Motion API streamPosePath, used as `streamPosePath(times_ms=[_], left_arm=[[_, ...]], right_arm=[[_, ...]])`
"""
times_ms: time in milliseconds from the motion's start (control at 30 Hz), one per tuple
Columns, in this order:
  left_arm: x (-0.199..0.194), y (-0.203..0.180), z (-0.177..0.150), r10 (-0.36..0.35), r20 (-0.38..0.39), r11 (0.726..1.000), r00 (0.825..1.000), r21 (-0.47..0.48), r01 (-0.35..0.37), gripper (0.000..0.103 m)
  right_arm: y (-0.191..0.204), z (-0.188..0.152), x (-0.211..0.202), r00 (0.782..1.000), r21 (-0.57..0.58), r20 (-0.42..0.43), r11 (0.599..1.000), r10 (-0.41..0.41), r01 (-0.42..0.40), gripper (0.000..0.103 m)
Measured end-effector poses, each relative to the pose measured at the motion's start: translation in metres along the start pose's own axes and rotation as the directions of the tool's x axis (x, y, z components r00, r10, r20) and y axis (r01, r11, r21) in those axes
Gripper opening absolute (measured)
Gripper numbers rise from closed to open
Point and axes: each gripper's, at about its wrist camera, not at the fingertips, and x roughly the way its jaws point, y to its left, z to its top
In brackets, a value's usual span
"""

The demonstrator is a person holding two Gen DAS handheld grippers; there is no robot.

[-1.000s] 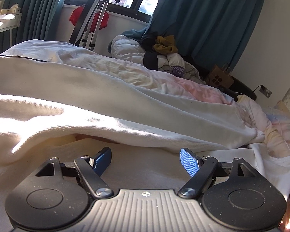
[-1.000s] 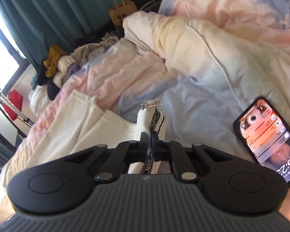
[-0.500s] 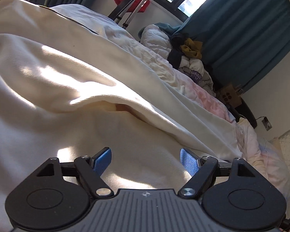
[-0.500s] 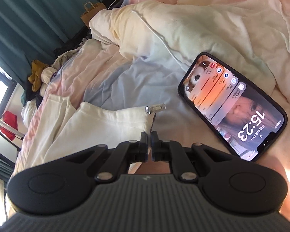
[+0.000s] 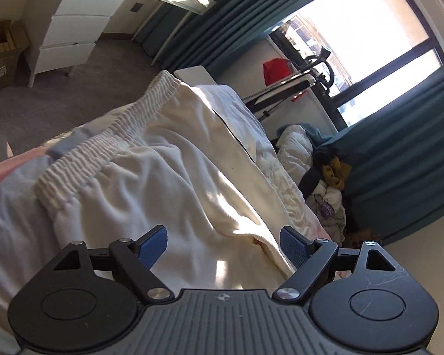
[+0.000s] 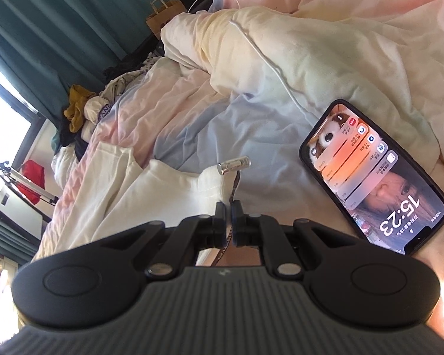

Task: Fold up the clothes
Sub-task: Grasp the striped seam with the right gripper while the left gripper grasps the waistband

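The cream trousers [image 5: 168, 177] are spread on the bed [image 6: 210, 118]. The left gripper [image 5: 223, 245] is opening above them, empty. Their drawstring [image 6: 233, 186] is pinched by the right gripper [image 6: 229, 210]; its lower end is hidden.

Your phone [image 6: 376, 182] lay lit on the duvet [image 6: 325, 68]; a drawer unit [image 5: 71, 26] stood by teal curtains [image 5: 228, 20].

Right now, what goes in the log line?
left gripper: opening, empty | right gripper: shut on drawstring | pants: unfolded on bed
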Motion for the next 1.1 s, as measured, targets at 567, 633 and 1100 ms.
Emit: streamPosePath(times_ms=[567, 633, 1100], left_arm=[[0.017, 0.107, -0.007, 0.090, -0.098, 0.954, 0.991, -0.278, -0.114, 0.073], [0.025, 0.112, -0.006, 0.070, -0.108, 0.949, 0.992, -0.299, -0.100, 0.068], [-0.026, 0.109, 0.014, -0.050, 0.019, 0.952, 0.999, -0.303, 0.054, 0.002]], right_arm=[[0.001, 0.003, -0.009, 0.998, 0.066, 0.029, 0.996, 0.055, -0.057, 0.007], [0.003, 0.003, -0.011, 0.997, 0.072, 0.038, 0.995, 0.064, -0.067, 0.007], [0.033, 0.017, -0.056, 0.961, 0.113, 0.190, 0.968, 0.200, -0.224, 0.006]])
